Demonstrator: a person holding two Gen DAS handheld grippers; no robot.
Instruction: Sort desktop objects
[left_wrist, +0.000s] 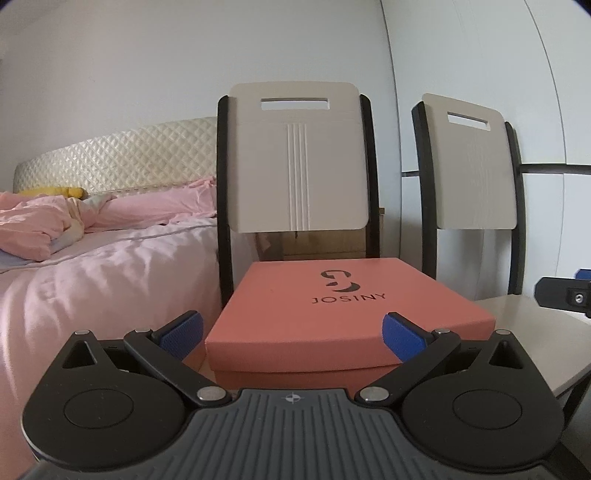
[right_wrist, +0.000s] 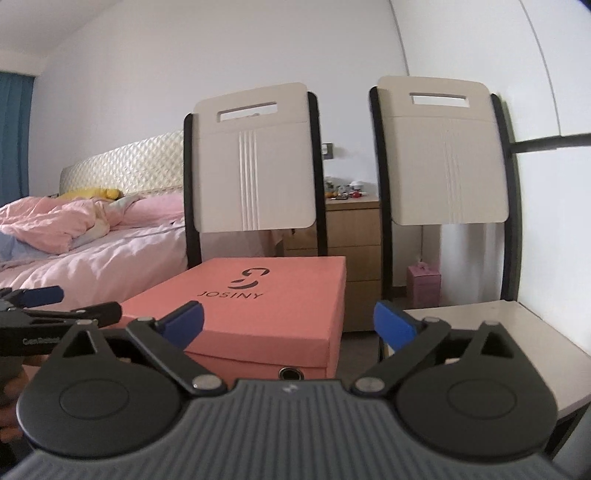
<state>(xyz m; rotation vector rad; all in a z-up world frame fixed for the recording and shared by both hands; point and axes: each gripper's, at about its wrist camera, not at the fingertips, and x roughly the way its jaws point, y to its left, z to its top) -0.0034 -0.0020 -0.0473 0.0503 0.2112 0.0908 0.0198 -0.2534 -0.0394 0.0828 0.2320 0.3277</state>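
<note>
A salmon-pink lidded box marked JOSINY (left_wrist: 332, 314) rests on the seat of a white chair (left_wrist: 295, 158). It also shows in the right wrist view (right_wrist: 258, 306). My left gripper (left_wrist: 291, 334) is open and empty, its blue pads either side of the box's near end, just short of it. My right gripper (right_wrist: 288, 321) is open and empty, over the box's right front corner. The left gripper shows at the left edge of the right wrist view (right_wrist: 40, 302). The right gripper's tip shows at the right edge of the left wrist view (left_wrist: 569, 295).
A second white chair (right_wrist: 443, 155) stands to the right, its seat (right_wrist: 498, 332) bare. A bed with pink bedding (left_wrist: 92, 258) lies to the left. A wooden bedside cabinet (right_wrist: 354, 240) with small items and a pink box on the floor (right_wrist: 424, 282) stand behind.
</note>
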